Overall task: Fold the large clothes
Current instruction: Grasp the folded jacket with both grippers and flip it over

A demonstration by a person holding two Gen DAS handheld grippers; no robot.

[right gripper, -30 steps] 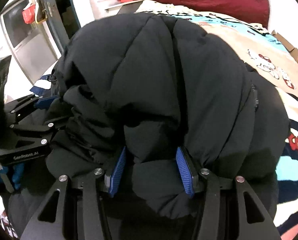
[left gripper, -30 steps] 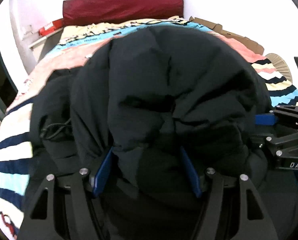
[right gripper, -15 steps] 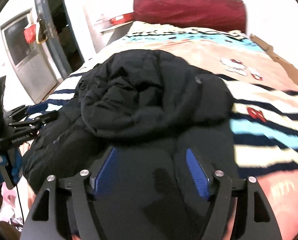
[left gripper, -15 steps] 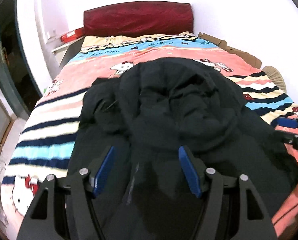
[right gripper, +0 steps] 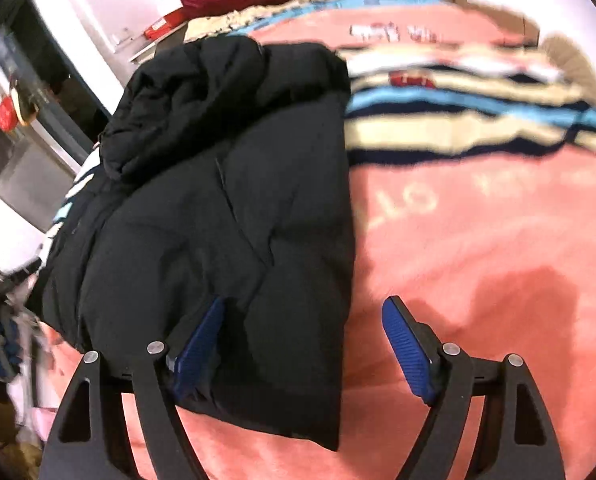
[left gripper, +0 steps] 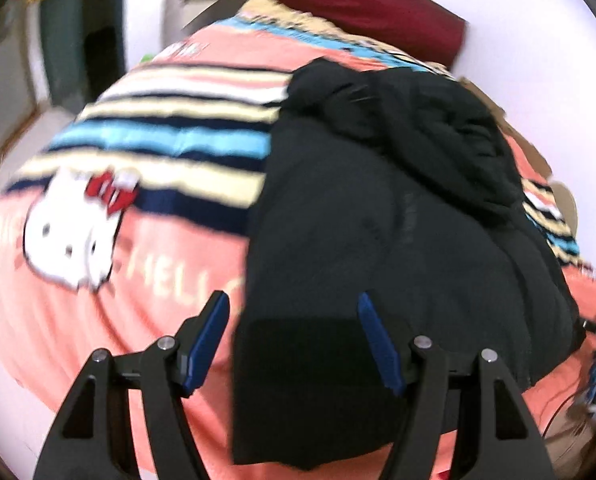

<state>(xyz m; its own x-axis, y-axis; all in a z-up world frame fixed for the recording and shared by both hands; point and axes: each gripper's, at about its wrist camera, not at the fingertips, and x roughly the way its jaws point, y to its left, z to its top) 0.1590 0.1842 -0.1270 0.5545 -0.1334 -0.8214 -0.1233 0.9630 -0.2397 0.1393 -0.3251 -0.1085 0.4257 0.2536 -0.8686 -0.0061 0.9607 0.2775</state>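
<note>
**Two grippers above a folded jacket**

Black jacket [left gripper: 398, 220] lies folded on the pink striped blanket [right gripper: 478, 240]. Left gripper [left gripper: 294, 320] stands parted, gripping nothing; right gripper [right gripper: 302, 320] is opening, jacket edge between its jaws, unpressed.

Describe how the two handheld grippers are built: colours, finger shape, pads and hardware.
Both look alike. The left gripper has black angular fingers with triangular cut-outs, silver round bolt heads at the pivots, and flat blue pads. The right gripper is built the same, its blue pads finely ribbed. No cables, markings or sleeves show.
</note>
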